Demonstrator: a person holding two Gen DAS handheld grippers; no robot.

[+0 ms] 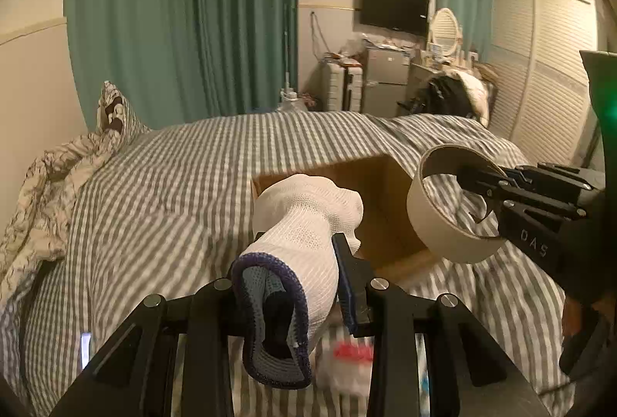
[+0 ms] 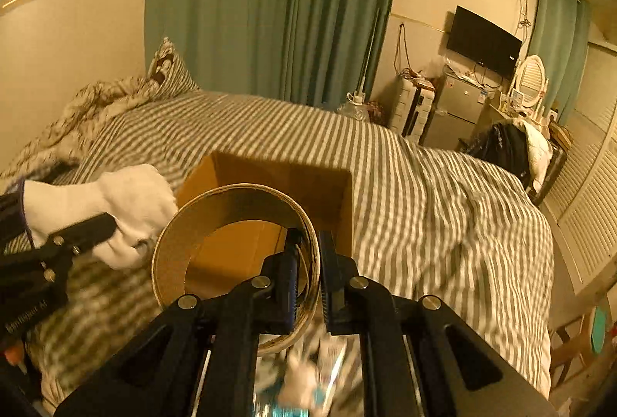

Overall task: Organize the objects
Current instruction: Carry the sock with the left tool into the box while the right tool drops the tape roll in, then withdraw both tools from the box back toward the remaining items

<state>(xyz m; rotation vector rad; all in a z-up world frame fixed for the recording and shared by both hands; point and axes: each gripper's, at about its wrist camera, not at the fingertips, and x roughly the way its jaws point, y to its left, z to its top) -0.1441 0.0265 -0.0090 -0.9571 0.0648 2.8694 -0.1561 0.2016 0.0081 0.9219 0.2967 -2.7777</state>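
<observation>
My left gripper (image 1: 293, 262) is shut on a white sock (image 1: 304, 220) with a dark blue cuff, held at the near left edge of an open cardboard box (image 1: 381, 185) on the striped bed. The sock also shows in the right wrist view (image 2: 115, 208). My right gripper (image 2: 308, 266) is shut on the wall of a cardboard tape ring (image 2: 231, 220), held over the box (image 2: 308, 181). In the left wrist view the ring (image 1: 435, 224) hangs at the box's right edge, with the right gripper (image 1: 482, 193) pinching its rim.
The grey-striped bed cover (image 1: 173, 185) fills the middle. A crumpled blanket (image 1: 50, 193) and pillow lie at far left. Small packets (image 2: 327, 359) lie on the bed below the grippers. Green curtain (image 1: 185, 16), fridge (image 1: 385, 81) and wardrobe (image 1: 547, 70) stand behind.
</observation>
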